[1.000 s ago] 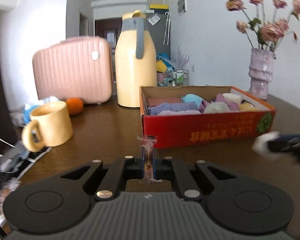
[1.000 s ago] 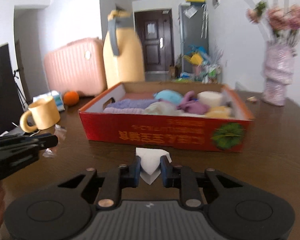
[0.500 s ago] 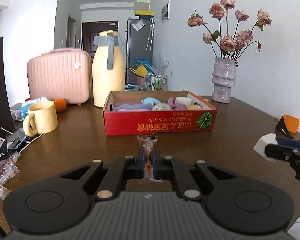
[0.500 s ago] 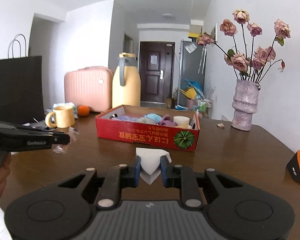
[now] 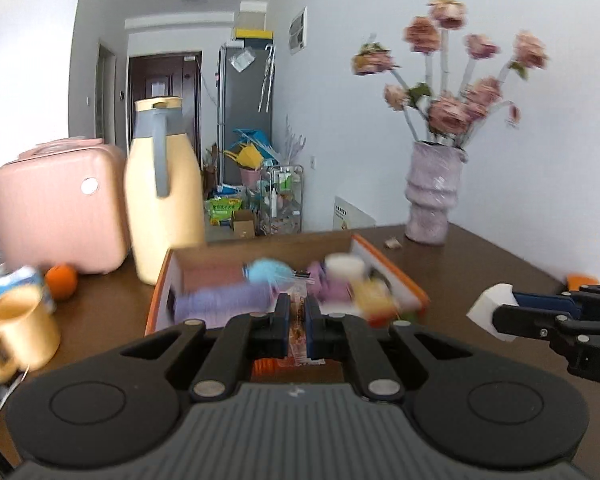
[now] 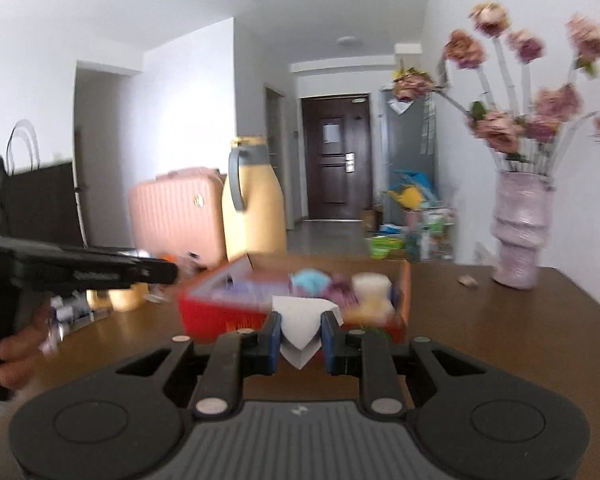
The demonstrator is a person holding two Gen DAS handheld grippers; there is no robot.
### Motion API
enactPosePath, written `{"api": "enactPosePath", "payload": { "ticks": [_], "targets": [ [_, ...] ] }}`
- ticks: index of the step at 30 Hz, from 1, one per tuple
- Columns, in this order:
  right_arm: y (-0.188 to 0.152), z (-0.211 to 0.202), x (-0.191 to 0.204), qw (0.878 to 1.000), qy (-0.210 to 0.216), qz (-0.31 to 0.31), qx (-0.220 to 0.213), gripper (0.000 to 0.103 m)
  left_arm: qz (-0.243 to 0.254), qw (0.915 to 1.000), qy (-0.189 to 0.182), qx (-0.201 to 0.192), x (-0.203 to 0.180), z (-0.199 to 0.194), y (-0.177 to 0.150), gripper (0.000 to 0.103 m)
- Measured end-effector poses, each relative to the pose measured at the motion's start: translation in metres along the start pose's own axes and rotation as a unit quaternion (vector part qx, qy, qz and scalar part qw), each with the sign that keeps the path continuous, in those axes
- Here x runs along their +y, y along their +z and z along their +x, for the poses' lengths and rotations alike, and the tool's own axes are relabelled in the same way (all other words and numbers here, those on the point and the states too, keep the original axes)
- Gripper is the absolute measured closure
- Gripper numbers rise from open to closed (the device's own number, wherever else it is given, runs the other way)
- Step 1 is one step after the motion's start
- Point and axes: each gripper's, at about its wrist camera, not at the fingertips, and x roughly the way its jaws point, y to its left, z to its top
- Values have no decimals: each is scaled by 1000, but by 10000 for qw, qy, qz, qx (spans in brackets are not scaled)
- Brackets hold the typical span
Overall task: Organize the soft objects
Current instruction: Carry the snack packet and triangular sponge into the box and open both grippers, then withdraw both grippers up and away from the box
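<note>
My left gripper [image 5: 296,314] is shut on a thin clear snack packet [image 5: 298,300], held up over the near edge of the red cardboard box [image 5: 158,304]. Blurred soft items fill the box: a purple towel [image 5: 224,300], a blue fluffy piece [image 5: 266,271] and a cream roll [image 5: 344,267]. My right gripper [image 6: 300,326] is shut on a white folded wedge [image 6: 300,320], just in front of the same red box [image 6: 204,312]. The right gripper [image 5: 500,312] with its white wedge also shows at the right of the left wrist view. A hand holds the left gripper [image 6: 168,272] at the left of the right wrist view.
On the brown table [image 5: 480,264] stand a yellow jug [image 5: 164,200], a pink case [image 5: 56,208], an orange [image 5: 61,282], a yellow mug [image 5: 20,330] and a vase of dried roses [image 5: 434,196]. A black paper bag [image 6: 40,200] is at the left.
Both grippers have risen and come closer to the red box, each keeping its hold. The box now lies right behind the fingertips. Both views are blurred by motion.
</note>
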Motion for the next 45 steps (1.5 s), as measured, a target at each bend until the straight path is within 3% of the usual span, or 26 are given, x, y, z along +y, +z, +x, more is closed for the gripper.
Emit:
{"api": "enactPosePath", "payload": {
  "ticks": [3,7,12,15,16,17,18,20,24,27,29,31,33,35,37,41,43,45],
  "targets": [
    [47,72,-33,9986,306,372,227,82,-256,9994,-110,209,23,62,44,95],
    [85,183,-77,9863,573,1273,875,81,-818,9934,-184,778,49,157,82,95],
    [93,288,-103,9742,447,1715,1397,79,-1223,9823,-281,1389,60,243,77,95],
    [80,327,-108,9677,287,1893,1640,71,-1233,9786,-380,1603,57,274,67,93],
    [74,338,-109,9653,273,1918,1750,71,-1235,9779,-373,1644,57,282,64,82],
    [69,345,-108,9640,206,1909,1841,70,-1246,9775,-382,1657,57,290,61,60],
    [66,349,-109,9635,123,1915,1866,60,-1237,9775,-417,1657,58,294,59,52],
    [65,350,-111,9628,126,1980,1837,44,-1220,9779,-506,1623,61,297,58,50],
    [75,339,-112,9694,-34,1804,1666,44,-1062,9826,-572,1411,67,283,64,49],
    [90,323,-111,9723,-132,1705,1593,44,-961,9865,-415,1256,73,267,77,47],
    [101,305,-106,9763,-226,1494,1547,43,-837,9891,-273,1184,74,253,86,36],
    [112,279,-100,9820,-417,1092,1485,36,-548,9928,-75,1059,75,234,90,32],
    [120,253,-95,9855,-602,734,1409,19,-170,9956,308,873,78,209,92,26],
    [123,224,-88,9872,-622,408,1410,13,67,9960,614,638,82,183,92,8],
    [121,194,-81,9889,-637,178,1332,13,107,9957,855,335,87,155,91,0],
    [106,138,-61,9936,-907,-21,675,5,-11,9906,1248,-568,95,95,76,0],
    [89,116,-51,9943,-1055,31,166,4,-97,9892,1241,-773,95,74,64,0],
    [74,102,-40,9937,-1123,-15,8,4,-232,9873,1225,-989,92,55,50,0]
  ]
}}
